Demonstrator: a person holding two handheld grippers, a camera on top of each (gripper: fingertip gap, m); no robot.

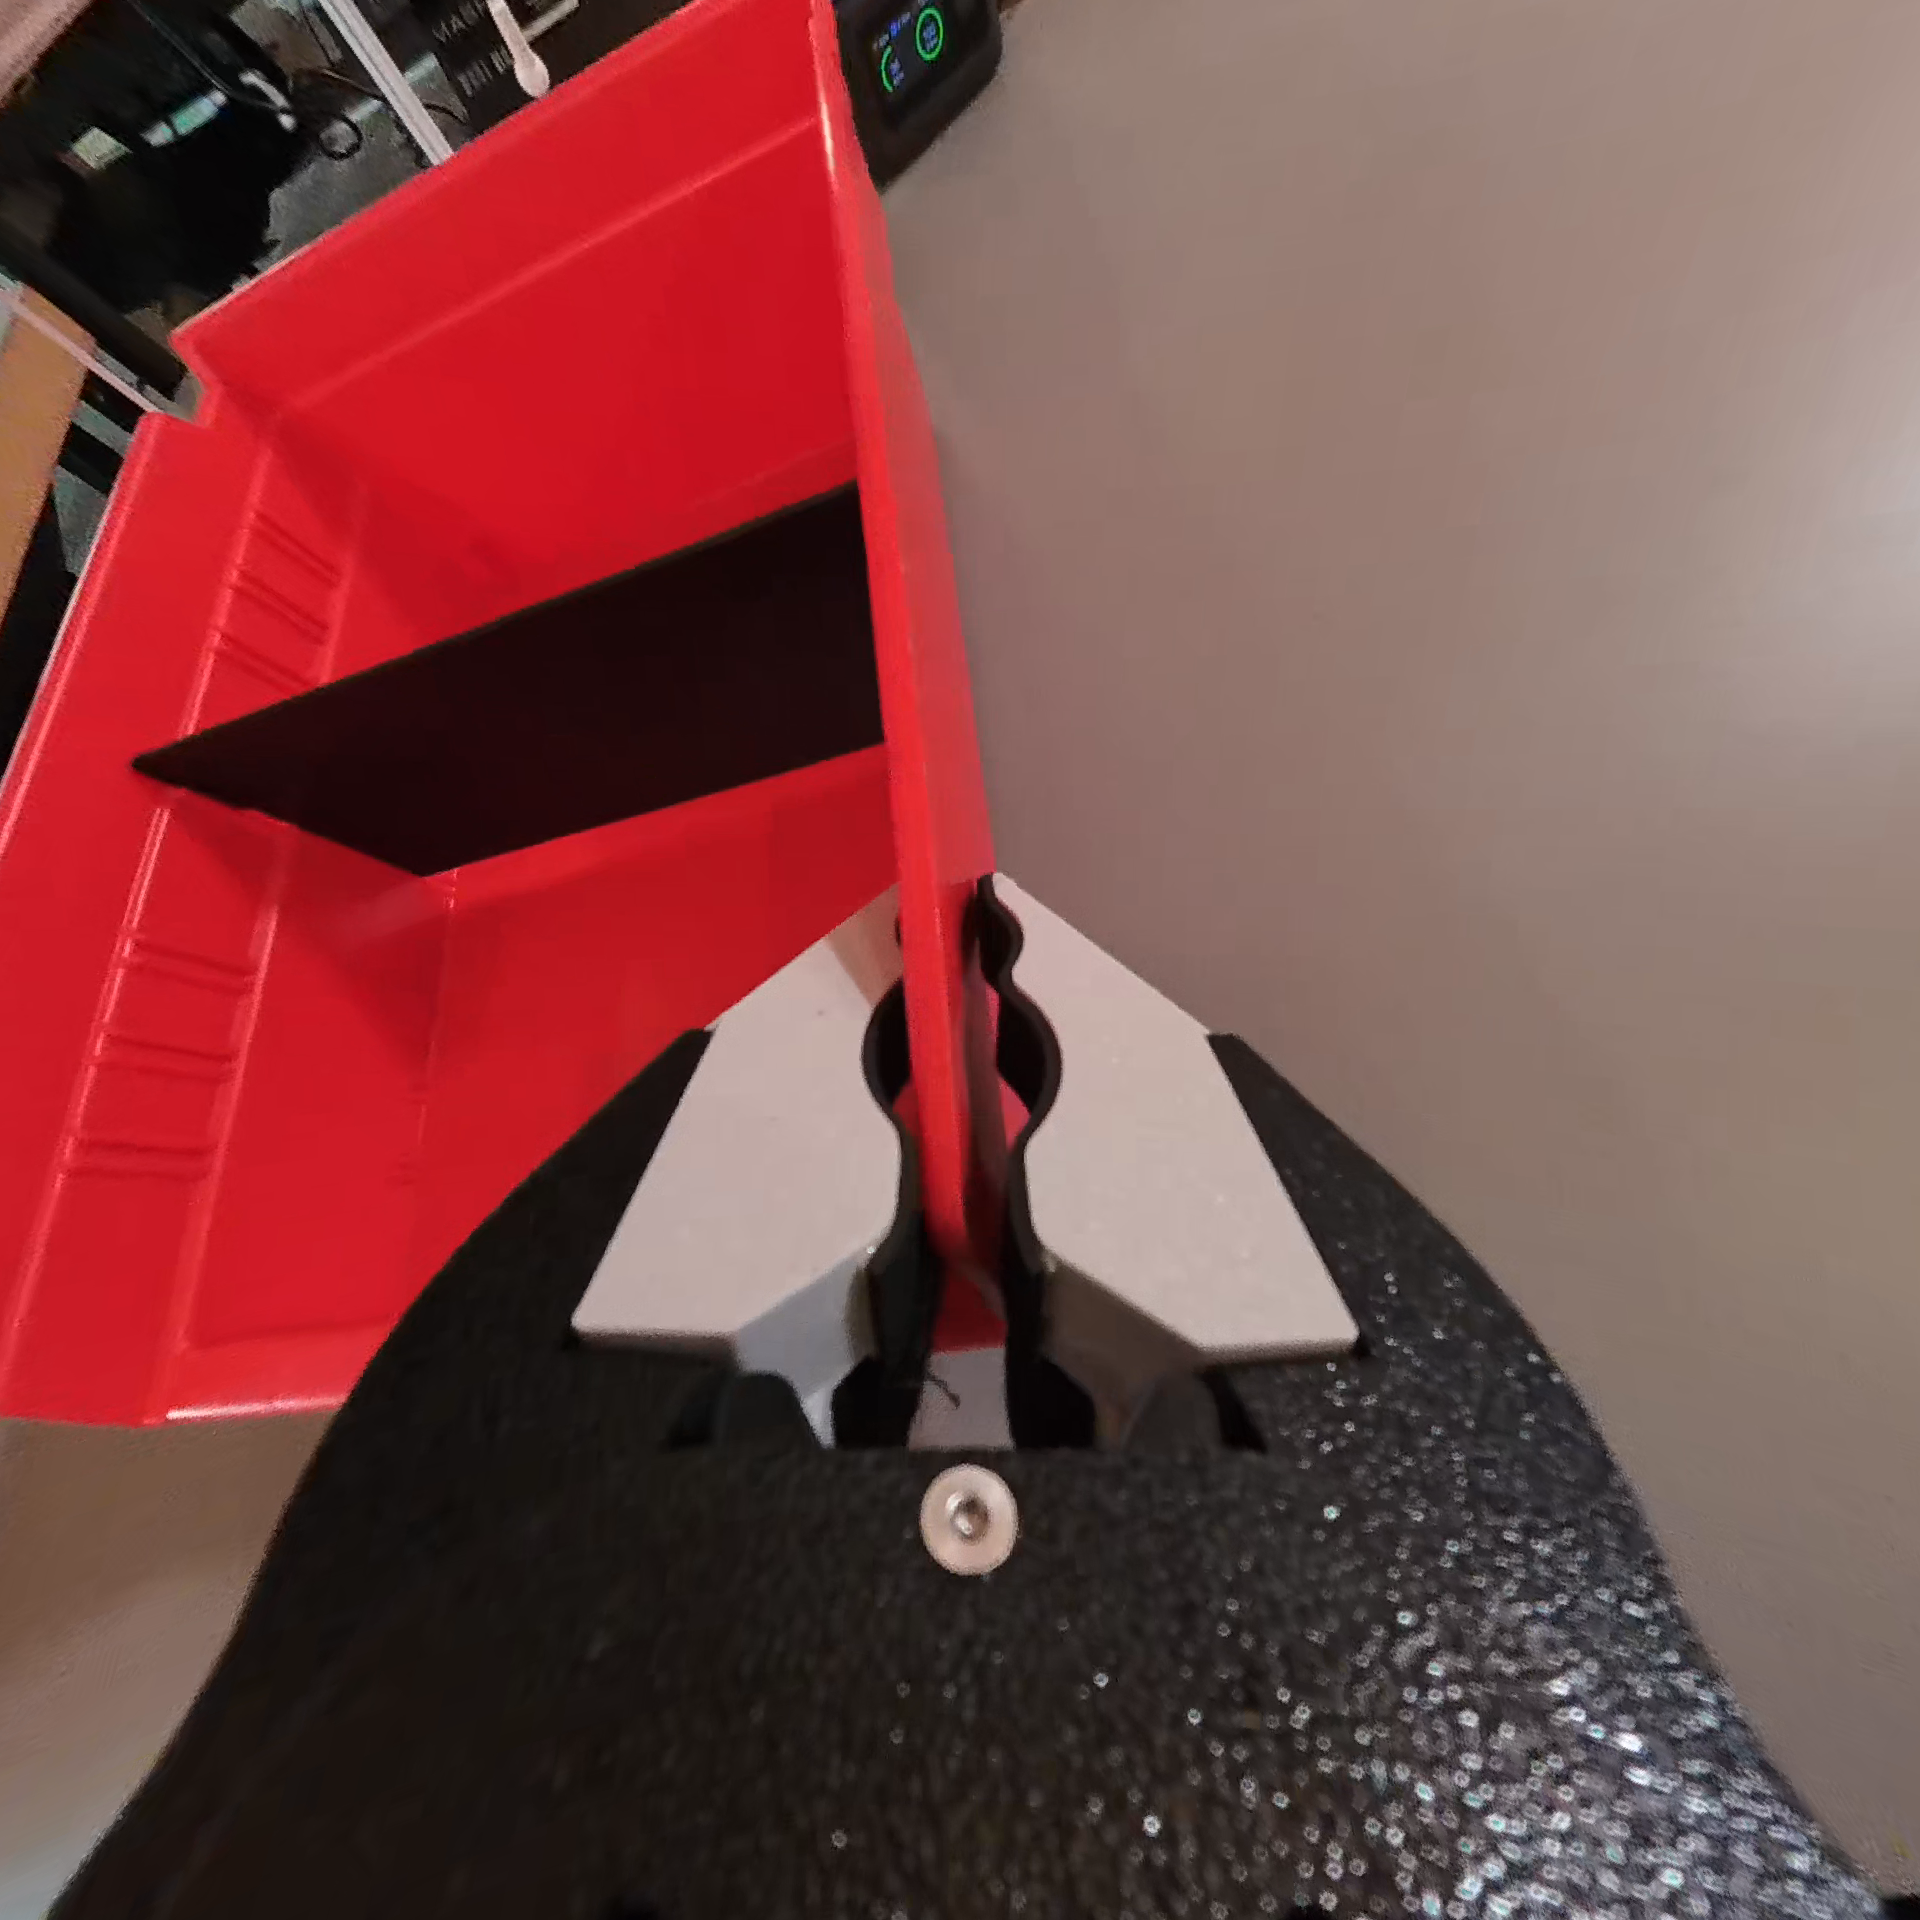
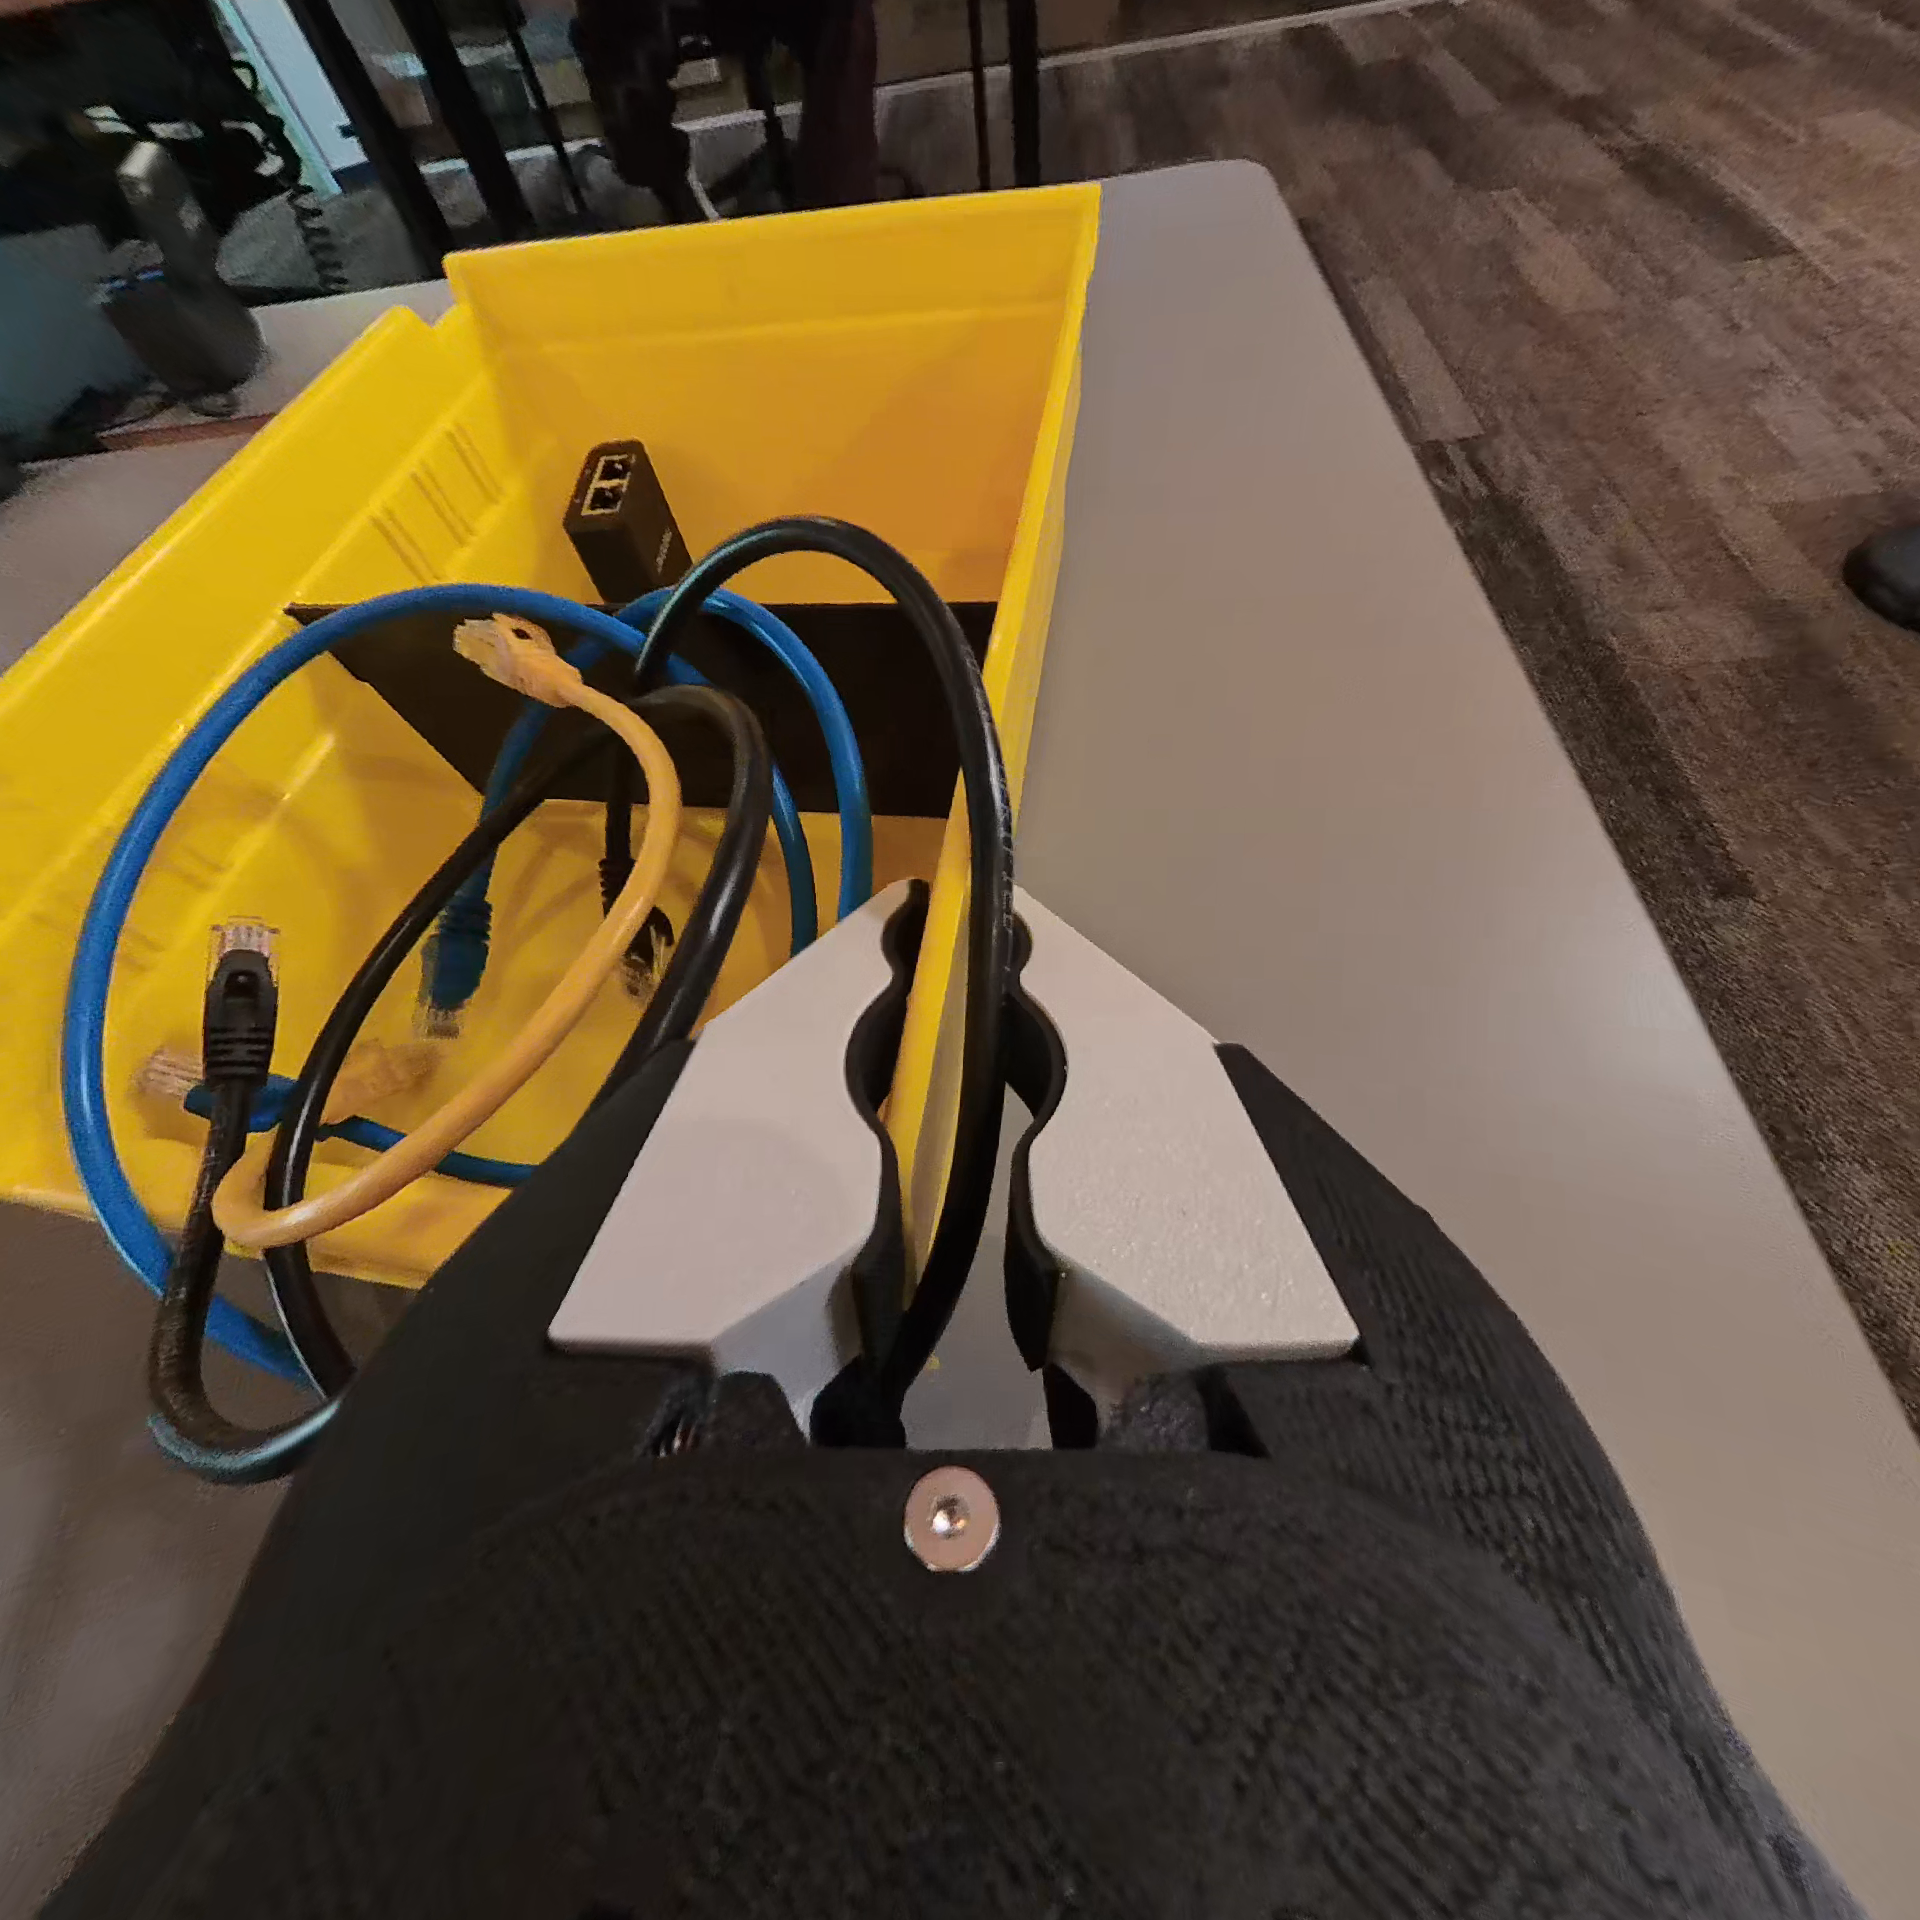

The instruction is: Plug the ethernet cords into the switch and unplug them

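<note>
Left tongs (image 1: 951,1049) clamp the red bin's (image 1: 520,436) wall; right tongs (image 2: 961,1049) pinch the yellow bin's (image 2: 769,343) wall and a black cord (image 2: 977,748). The switch (image 2: 627,516) sits at 12 o'clock, ports empty; cords (image 2: 312,665) loose at 9 o'clock. Plugging has not begun.

Grey table (image 2: 1299,831) — dark wood-plank floor (image 2: 1662,260) beside it, black desk legs (image 2: 997,83) behind.

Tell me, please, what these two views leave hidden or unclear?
- Left wrist view: the red bin's near floor, hidden by the left gripper.
- Right wrist view: whether the right gripper pinches the black cord with the yellow bin's wall; its fingers hide that.
- Right wrist view: the switch's lower end, behind the black divider and cords.
</note>
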